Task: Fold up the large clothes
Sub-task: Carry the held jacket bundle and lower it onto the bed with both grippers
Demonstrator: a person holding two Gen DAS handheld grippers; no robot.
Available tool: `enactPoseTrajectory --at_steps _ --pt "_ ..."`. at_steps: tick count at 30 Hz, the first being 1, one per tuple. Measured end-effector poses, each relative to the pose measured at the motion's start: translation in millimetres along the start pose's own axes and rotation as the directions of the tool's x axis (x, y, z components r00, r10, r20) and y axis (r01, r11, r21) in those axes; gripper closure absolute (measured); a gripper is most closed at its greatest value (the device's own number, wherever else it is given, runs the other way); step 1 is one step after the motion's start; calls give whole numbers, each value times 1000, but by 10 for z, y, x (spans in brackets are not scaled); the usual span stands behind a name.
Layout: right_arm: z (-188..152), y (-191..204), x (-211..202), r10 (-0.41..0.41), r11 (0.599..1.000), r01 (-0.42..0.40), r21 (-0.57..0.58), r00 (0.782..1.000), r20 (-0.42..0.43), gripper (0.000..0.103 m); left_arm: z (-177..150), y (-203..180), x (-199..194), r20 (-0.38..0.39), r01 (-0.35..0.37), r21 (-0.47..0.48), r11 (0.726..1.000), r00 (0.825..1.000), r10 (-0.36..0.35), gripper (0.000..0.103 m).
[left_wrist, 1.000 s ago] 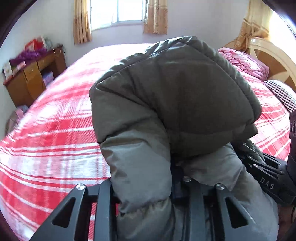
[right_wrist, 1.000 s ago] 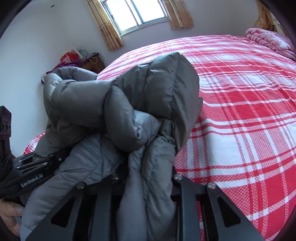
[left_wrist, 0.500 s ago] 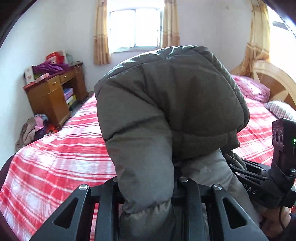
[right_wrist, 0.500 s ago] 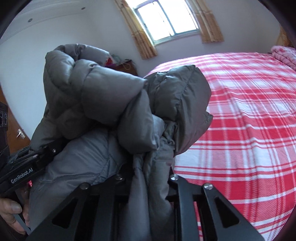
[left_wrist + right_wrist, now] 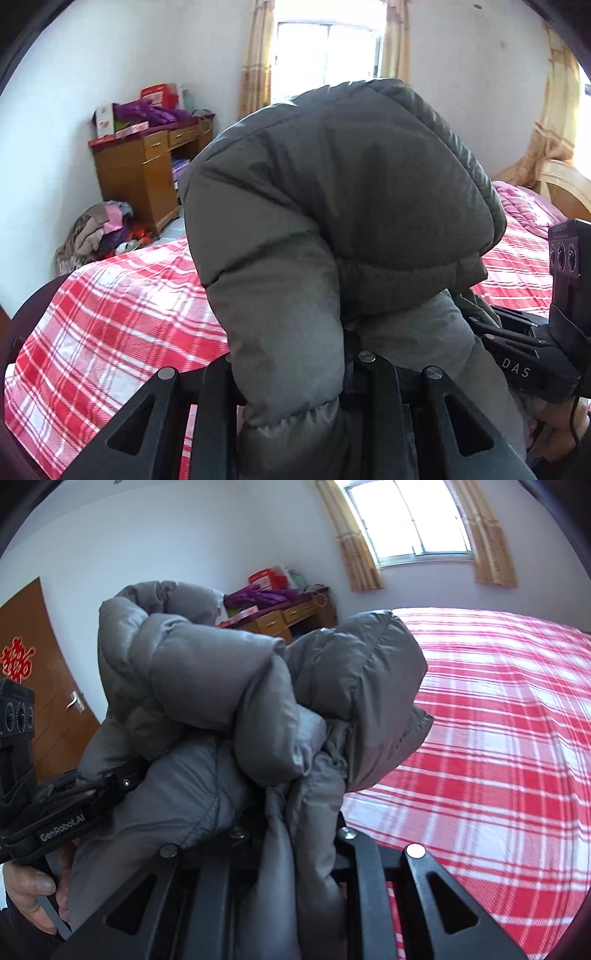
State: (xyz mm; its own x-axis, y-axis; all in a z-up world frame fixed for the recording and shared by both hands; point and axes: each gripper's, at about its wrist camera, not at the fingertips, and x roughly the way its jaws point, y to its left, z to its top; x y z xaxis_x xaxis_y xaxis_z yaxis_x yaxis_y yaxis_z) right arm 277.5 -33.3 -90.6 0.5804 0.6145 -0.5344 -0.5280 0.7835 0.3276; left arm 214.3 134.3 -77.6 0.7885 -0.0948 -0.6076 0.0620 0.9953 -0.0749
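A grey puffer jacket (image 5: 343, 221) is held up in the air above the bed, bunched between both grippers. My left gripper (image 5: 295, 373) is shut on a thick fold of it, and the jacket hides the fingertips. My right gripper (image 5: 291, 834) is shut on another fold of the jacket (image 5: 258, 701), which drapes over its fingers. The right gripper shows at the right edge of the left wrist view (image 5: 524, 354), and the left gripper at the left of the right wrist view (image 5: 74, 805).
A bed with a red and white plaid sheet (image 5: 498, 738) lies below. A wooden desk (image 5: 144, 173) with clutter stands by the far wall, with a clothes pile (image 5: 99, 232) on the floor. Pink bedding (image 5: 528, 206) and a wooden headboard (image 5: 561, 184) are at the right. A brown door (image 5: 40, 664) is on the left.
Both grippers have lifted the jacket higher off the bed and tilted up; the window, walls and desk now fill more of each view.
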Motion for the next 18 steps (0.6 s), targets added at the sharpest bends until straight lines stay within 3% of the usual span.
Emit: enactPoseTrajectory --at_steps 9,18 --pt "-7 118 807 23 999 -27 -27 991 -131 84 -293 676 334 -99 -46 -93 995 994 36 77" --pt "-136 -69 1291 -5 1000 -1 -25 974 -228 84 -539 914 663 -164 -94 -115 989 984 74 70"
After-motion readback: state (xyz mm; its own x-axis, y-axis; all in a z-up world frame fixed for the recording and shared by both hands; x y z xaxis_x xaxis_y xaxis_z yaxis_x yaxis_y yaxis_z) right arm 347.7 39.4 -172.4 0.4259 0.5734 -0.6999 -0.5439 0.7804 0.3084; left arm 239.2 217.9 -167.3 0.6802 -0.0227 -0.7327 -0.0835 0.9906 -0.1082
